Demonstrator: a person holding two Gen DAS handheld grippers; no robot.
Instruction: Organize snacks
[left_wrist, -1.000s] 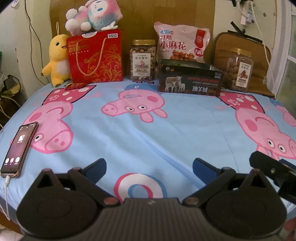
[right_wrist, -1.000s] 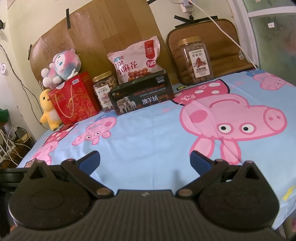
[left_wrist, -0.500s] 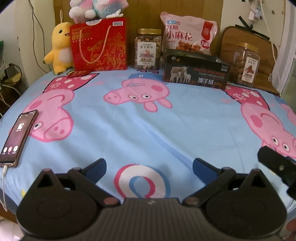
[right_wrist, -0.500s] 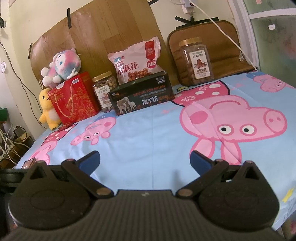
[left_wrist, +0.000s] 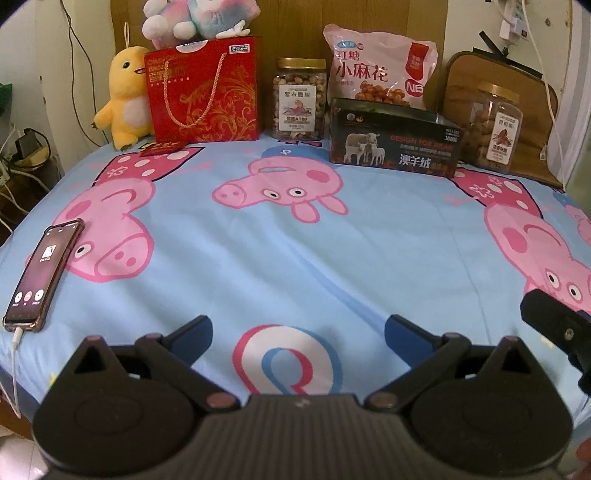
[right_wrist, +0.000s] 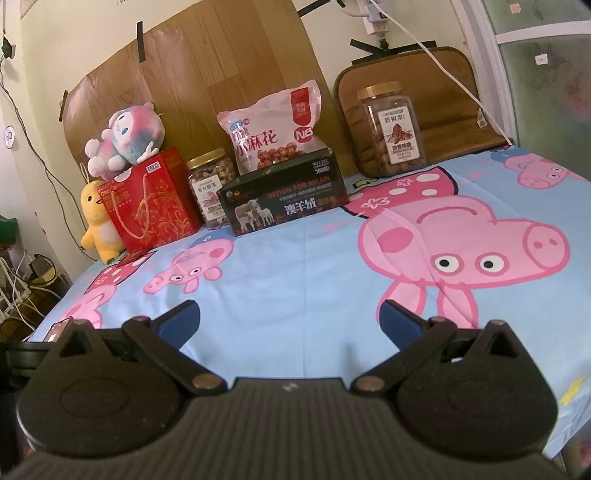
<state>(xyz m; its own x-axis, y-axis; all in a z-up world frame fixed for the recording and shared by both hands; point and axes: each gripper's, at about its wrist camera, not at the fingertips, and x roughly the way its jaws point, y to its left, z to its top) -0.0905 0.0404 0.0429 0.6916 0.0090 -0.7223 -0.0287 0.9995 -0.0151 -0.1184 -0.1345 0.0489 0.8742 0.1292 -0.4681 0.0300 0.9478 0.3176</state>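
- The left claw (left_wrist: 297, 334) hovers low over the near edge of the bed, its blue-tipped fingers (left_wrist: 192, 334) spread wide with nothing between them.
- The right claw (right_wrist: 290, 321) is likewise released and empty, fingers (right_wrist: 400, 319) held apart above the pig-print bedsheet (right_wrist: 314, 266).
- All the snacks stand in a row at the far side of the bed against the headboard, well apart from both claws.
- From the left wrist view, the red gift bag (left_wrist: 201, 90) stands upright at the left of the row, with a pastel plush toy (left_wrist: 195, 18) sitting on top of it and a yellow plush duck (left_wrist: 123, 98) just beside it.
- A small red packet (left_wrist: 164, 147) lies flat on the sheet just in front of the gift bag.
- Right of the bag stands a nut jar (left_wrist: 299, 99) with a gold lid.
- Next comes the dark box (left_wrist: 395, 142) with sheep printed on it; the pink snack bag (left_wrist: 380, 68) leans upright behind it.
- A second jar (left_wrist: 496, 129) stands at the right end, in front of a brown cushion (left_wrist: 461, 85) propped against the wall.
- A phone (left_wrist: 44, 273) with its screen lit lies on the left edge of the bed, a cable plugged into its near end, near the left claw but not touching it.
- Part of the right claw's black body shows at the right edge of the left wrist view.
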